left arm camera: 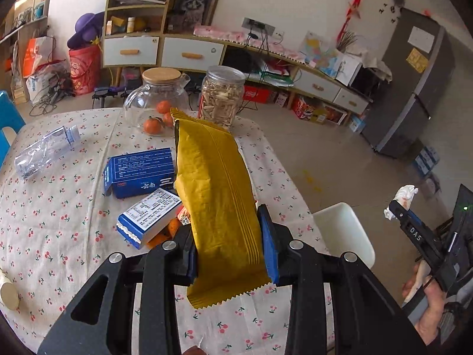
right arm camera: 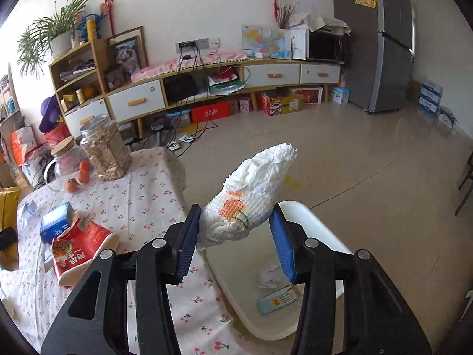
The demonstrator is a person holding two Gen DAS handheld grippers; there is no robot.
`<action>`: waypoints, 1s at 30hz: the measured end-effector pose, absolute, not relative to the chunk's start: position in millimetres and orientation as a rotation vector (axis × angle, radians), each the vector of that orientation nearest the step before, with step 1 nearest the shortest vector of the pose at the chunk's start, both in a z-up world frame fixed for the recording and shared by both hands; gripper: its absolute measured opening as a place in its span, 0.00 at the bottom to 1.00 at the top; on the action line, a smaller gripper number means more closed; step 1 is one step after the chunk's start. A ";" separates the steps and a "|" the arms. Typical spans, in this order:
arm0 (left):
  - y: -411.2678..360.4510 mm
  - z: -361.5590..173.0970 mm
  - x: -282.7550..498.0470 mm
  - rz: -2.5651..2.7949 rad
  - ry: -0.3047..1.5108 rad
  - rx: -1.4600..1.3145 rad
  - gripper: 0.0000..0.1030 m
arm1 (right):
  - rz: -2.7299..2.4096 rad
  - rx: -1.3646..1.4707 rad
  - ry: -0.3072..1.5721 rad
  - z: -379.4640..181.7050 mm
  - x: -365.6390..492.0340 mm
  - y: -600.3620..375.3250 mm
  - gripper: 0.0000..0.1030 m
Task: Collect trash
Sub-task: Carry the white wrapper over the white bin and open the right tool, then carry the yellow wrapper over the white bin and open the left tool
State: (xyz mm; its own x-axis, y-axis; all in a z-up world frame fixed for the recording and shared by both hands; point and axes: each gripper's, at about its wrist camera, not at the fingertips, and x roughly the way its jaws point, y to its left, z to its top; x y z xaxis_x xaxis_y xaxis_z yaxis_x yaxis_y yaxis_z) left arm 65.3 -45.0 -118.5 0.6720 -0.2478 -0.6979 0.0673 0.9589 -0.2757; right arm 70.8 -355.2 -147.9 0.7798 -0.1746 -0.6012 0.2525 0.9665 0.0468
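Left gripper (left arm camera: pixel 233 236): seen at the bottom centre of the left wrist view; the jaws are clenched on a mustard-yellow foil snack wrapper (left arm camera: pixel 215 195), which is held upright and lifted off the counter (left arm camera: pixel 59 236).
Yellow wrapper: its zigzag-cut end hangs below the blue pads at lower centre; its torn open end reaches up to the middle of the frame, in front of the tangerines.
Right gripper (right arm camera: pixel 236 230): at the bottom centre of the right wrist view; the jaws are clamped on a crumpled white paper tissue with an orange print (right arm camera: pixel 251 195), held in the air.
Tissue: its free end points to the upper right; below it a white plastic bin (right arm camera: pixel 313 222) is seen standing on the floor beside the counter edge.
Bin contents: a small crumpled white paper (right arm camera: pixel 270 275) and a flat light-blue packet (right arm camera: pixel 278 298) lie inside.
Counter: covered with a cream cloth printed with cherries.
Left on the counter: a crushed clear plastic bottle (left arm camera: pixel 44 151) at centre left, an open dark-blue cardboard box (left arm camera: pixel 139 171) and a smaller blue-and-white carton (left arm camera: pixel 147 216) beside the wrapper, and a red instant-noodle packet (right arm camera: pixel 79 245) at lower left of the right wrist view.
Far edge of the counter: a glass teapot with a wooden lid (left arm camera: pixel 156 100), orange tangerines (left arm camera: pixel 153 124) and a clear jar of seeds (left arm camera: pixel 221 94).
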 end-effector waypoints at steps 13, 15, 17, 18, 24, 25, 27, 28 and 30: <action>-181.5 -146.2 90.8 -0.391 0.895 -0.271 0.33 | -0.464 0.137 0.600 -151.9 60.8 -402.7 0.92; -195.2 -150.6 94.1 -0.411 0.914 -0.288 0.33 | -0.506 0.136 0.594 -150.3 56.4 -411.9 0.93; -206.4 -154.6 96.9 -0.427 0.931 -0.306 0.33 | -0.528 0.154 0.596 -150.8 51.0 -424.3 0.93; -212.6 -156.2 98.2 -0.433 0.934 -0.307 0.33 | -0.537 0.166 0.597 -150.5 47.7 -429.8 0.93; -245.2 -173.1 104.0 -0.450 0.954 -0.274 0.34 | -0.576 0.242 0.589 -148.9 33.9 -451.6 0.93; -249.9 -177.2 105.0 -0.453 0.962 -0.270 0.34 | -0.577 0.258 0.591 -148.6 32.9 -453.6 0.93; -260.9 -187.1 108.0 -0.456 0.979 -0.260 0.34 | -0.580 0.279 0.591 -148.4 32.9 -456.8 0.93; -266.0 -191.5 109.6 -0.457 0.988 -0.255 0.34 | -0.584 0.283 0.590 -148.4 32.2 -458.1 0.93; -275.5 -199.0 113.2 -0.458 1.004 -0.241 0.34 | -0.590 0.287 0.588 -147.8 31.0 -460.2 0.93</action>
